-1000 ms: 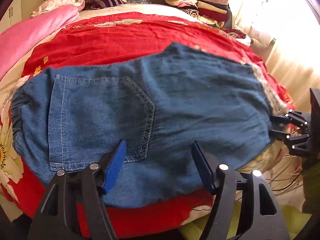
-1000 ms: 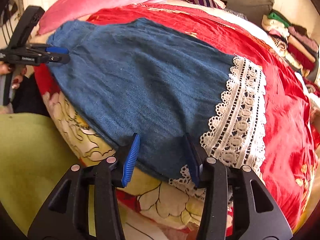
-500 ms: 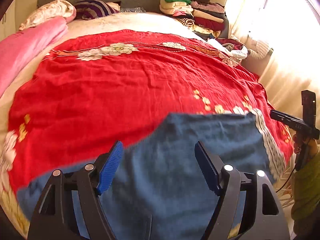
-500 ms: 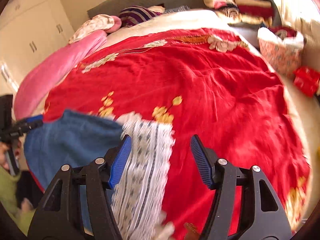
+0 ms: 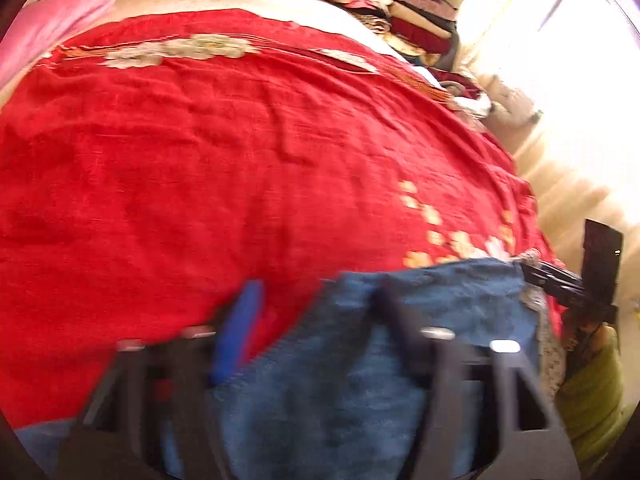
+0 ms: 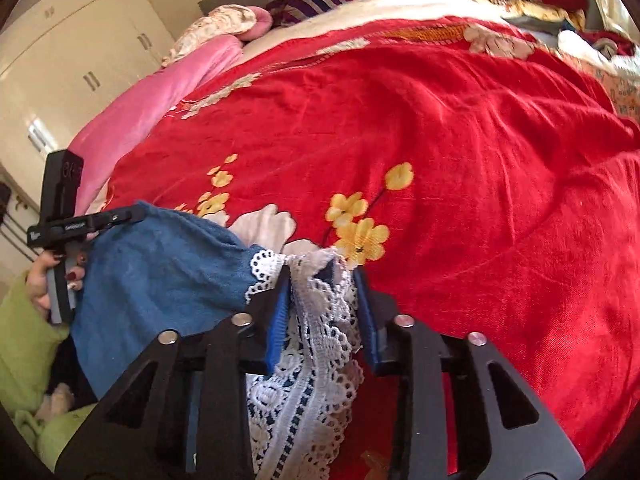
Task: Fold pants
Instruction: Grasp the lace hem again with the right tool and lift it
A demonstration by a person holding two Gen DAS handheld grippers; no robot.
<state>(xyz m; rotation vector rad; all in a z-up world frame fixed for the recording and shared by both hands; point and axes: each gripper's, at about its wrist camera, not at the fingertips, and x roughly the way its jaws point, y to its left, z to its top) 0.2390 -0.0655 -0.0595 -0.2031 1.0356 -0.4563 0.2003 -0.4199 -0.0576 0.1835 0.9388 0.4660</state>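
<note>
A: What is taking up most of the view?

B: A bed under a red floral blanket (image 6: 460,152). The blue pants (image 6: 160,272) are lying at its near edge, with the lower part running out of view under both tools.

A: And the right gripper (image 6: 322,304)?

B: Its fingers have just been closing, and they are pinching the white lace hem (image 6: 316,360) of the pants; the bunched lace is hiding the pads' inner faces.

A: The left gripper (image 5: 316,320)?

B: Its fingers have just been closing too, with denim between them. The wrist view is blurring badly. In the right wrist view the fingers are standing narrow at the pants' far corner, though I cannot tell whether they are gripping.
</note>
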